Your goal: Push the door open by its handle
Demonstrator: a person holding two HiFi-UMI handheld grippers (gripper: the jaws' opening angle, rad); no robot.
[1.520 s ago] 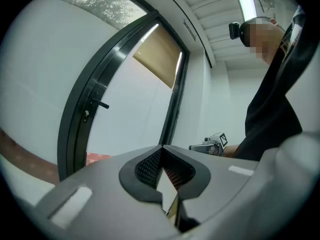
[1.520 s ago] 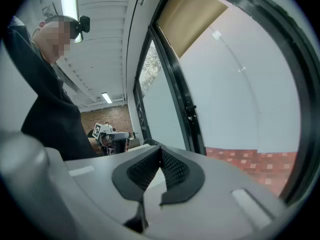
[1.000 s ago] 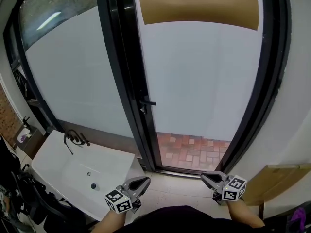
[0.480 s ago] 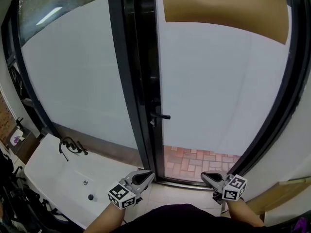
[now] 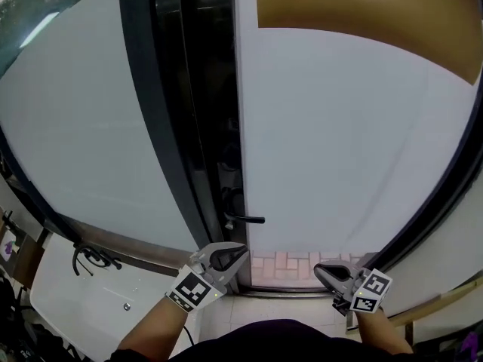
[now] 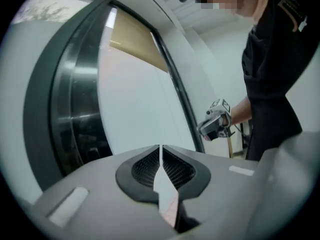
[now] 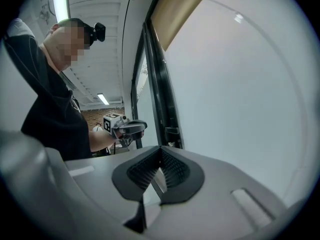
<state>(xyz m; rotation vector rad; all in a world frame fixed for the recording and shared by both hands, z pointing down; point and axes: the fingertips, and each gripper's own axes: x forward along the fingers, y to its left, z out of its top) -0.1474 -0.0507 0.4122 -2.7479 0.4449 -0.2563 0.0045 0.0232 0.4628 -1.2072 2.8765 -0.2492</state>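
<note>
- At the far left of the head view stands a white sink (image 5: 68, 308) with a black faucet (image 5: 89, 256) at its back edge. In the basin I see only a small drain hole. The two gripper views do not show this sink.
- The left gripper (image 5: 240, 250) has its jaws pressed together, with nothing between them. Its own view (image 6: 160, 149) shows this well. Its cube (image 5: 192, 291) carries black-and-white square markers, not letters.
- The door handle (image 5: 247, 219) is a short black lever on the dark frame, at the left edge of the frosted door (image 5: 339, 142). The left gripper's tip is near it, a little lower in the picture and apart from it.
- A brown panel (image 5: 362, 6) covers the top of the door, and a brick floor (image 5: 290, 266) shows at its bottom.
- The right gripper (image 5: 318, 268) is also closed and empty, as its own view (image 7: 160, 151) shows. It is well to the right of the handle.
- Only the right gripper view shows a ceiling lamp (image 7: 102, 99) and a brick wall (image 7: 95, 116) behind the person, and also the left gripper (image 7: 142, 127) from the side.
- Only the left gripper view shows the right gripper (image 6: 201, 129) from the side, held beside the person's dark clothing.
</note>
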